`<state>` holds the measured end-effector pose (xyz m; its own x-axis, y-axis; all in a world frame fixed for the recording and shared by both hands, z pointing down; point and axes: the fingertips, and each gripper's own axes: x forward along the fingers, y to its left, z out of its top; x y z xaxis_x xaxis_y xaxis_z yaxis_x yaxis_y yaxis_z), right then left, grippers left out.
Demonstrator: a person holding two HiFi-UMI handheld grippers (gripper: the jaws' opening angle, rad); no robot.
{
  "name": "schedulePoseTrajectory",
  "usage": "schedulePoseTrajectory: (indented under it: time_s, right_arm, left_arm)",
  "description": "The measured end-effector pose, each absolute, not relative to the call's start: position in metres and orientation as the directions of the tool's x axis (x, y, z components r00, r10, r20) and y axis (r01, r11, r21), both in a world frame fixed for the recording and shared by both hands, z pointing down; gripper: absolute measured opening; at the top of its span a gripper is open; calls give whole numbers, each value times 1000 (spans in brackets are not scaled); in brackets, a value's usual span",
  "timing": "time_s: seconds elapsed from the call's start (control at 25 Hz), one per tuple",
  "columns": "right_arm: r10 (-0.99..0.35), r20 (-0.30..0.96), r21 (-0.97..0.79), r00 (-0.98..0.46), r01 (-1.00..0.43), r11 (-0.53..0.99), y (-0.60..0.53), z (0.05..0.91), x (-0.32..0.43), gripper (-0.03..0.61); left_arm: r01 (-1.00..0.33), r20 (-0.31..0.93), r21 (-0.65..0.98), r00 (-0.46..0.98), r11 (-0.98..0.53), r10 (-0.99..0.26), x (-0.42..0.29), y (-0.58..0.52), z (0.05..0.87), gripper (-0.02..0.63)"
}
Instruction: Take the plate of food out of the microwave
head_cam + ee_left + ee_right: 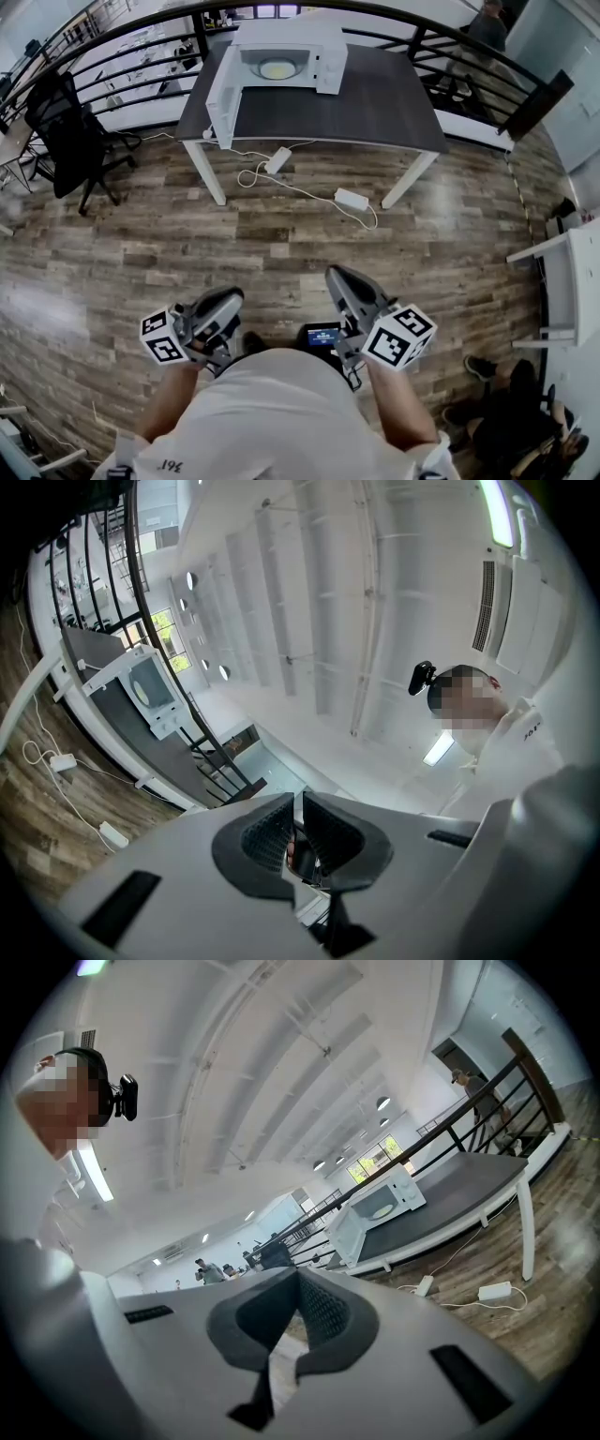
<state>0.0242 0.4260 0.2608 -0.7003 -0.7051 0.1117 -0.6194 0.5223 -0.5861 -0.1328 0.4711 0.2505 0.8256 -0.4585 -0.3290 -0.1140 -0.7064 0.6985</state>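
A white microwave (281, 58) stands on a dark table (375, 103) across the room, its door (221, 98) swung open to the left. Inside it a plate of food (277, 68) shows as a pale disc. The microwave (145, 691) appears small and far off in the left gripper view, and the microwave (380, 1208) is equally distant in the right gripper view. My left gripper (232, 298) and right gripper (336, 275) are held close to my body, well short of the table. Both are tilted upward with jaws together and nothing between them.
Wooden floor lies between me and the table. A cable, a power strip (277, 159) and an adapter (352, 199) lie under the table. A black office chair (70, 131) stands at the left, a white shelf (567, 281) at the right, a dark railing (422, 37) behind.
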Motion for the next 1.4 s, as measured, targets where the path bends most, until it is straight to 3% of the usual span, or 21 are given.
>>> schedulePoseTrajectory:
  time_s: [1.2, 1.4]
  right_arm:
    - [-751, 44, -662, -658, -582, 471, 412, 248, 44, 2]
    - [-762, 48, -640, -646, -606, 474, 414, 253, 49, 29]
  left_arm:
    - [-107, -328, 700, 829, -706, -452, -132, 472, 246, 33]
    - [-96, -331, 710, 829, -698, -451, -129, 475, 252, 34]
